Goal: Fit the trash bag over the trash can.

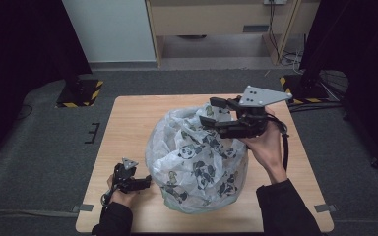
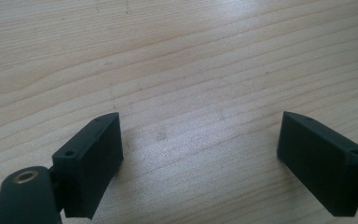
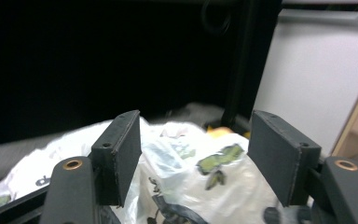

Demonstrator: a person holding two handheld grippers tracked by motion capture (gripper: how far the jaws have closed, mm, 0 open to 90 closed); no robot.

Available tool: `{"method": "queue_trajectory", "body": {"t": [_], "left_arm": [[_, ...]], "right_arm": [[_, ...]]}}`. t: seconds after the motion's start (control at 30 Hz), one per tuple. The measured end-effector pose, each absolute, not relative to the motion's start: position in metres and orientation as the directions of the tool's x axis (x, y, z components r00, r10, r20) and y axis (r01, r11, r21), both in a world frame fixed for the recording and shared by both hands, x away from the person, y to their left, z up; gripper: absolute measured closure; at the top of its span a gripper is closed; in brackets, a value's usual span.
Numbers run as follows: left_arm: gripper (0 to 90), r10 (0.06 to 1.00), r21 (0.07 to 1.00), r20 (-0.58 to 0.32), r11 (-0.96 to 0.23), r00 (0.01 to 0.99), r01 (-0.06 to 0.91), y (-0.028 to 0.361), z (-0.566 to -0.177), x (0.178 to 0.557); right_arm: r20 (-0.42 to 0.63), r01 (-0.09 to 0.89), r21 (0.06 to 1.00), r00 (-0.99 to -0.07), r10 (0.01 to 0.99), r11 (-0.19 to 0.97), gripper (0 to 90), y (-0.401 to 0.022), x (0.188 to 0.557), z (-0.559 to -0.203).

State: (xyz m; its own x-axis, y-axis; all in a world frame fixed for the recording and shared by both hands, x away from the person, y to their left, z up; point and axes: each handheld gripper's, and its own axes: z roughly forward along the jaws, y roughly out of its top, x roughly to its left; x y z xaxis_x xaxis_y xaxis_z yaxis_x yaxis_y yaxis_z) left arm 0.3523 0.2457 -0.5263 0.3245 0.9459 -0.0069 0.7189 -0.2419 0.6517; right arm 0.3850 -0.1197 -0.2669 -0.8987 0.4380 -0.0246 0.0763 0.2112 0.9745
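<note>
Wooden counter (image 1: 128,118) seen from above, carrying a bulging clear bag (image 1: 197,162) printed with pandas at its centre, nearer the front edge. Right gripper (image 1: 211,114) held in the right hand (image 1: 266,142) at the bag's upper far side, jaws pointing left over the gathered plastic. In the right gripper view: jaws spread wide, crumpled bag (image 3: 191,172) between and below them; contact with the plastic possibly present, not clear at this angle. Left gripper (image 1: 145,183) held in the left hand (image 1: 120,194) low at the counter's front left, just beside the bag's base. In the left gripper view: jaws wide apart, nothing between them, bare wood grain (image 2: 177,70) beneath. Dark sleeves entering from the bottom edge. Grey floor around the counter.
</note>
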Motion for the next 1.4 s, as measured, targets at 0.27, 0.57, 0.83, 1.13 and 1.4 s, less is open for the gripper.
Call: {"method": "queue_trajectory", "body": {"t": [0.27, 0.57, 0.83, 1.13, 1.4], "left_arm": [[13.7, 0.945, 0.651, -0.007, -0.243, 0.326, 0.719, 0.245, -0.526, 0.352], [13.6, 0.945, 0.651, -0.002, -0.247, 0.328, 0.718, 0.245, -0.526, 0.352], [13.5, 0.944, 0.651, -0.002, -0.25, 0.33, 0.717, 0.245, -0.526, 0.352], [12.6, 0.942, 0.65, 0.001, -0.256, 0.336, 0.716, 0.244, -0.527, 0.352], [12.1, 0.941, 0.649, 0.001, -0.257, 0.337, 0.716, 0.244, -0.527, 0.352]], "right_arm": [[-0.059, 0.13, 0.906, -0.903, 0.425, 0.402, 36.9, -0.114, 0.388, -0.289], [-0.044, 0.176, 0.848, -0.917, 0.397, 0.499, 35.9, -0.116, 0.387, -0.307], [-0.039, 0.194, 0.779, -0.934, 0.355, 0.596, 33.1, -0.107, 0.39, -0.316], [-0.042, 0.193, 0.741, -0.943, 0.331, 0.643, 31.4, -0.105, 0.389, -0.319], [-0.101, 0.125, 0.854, -0.913, 0.395, 0.506, 26.1, -0.121, 0.375, -0.284]]}}
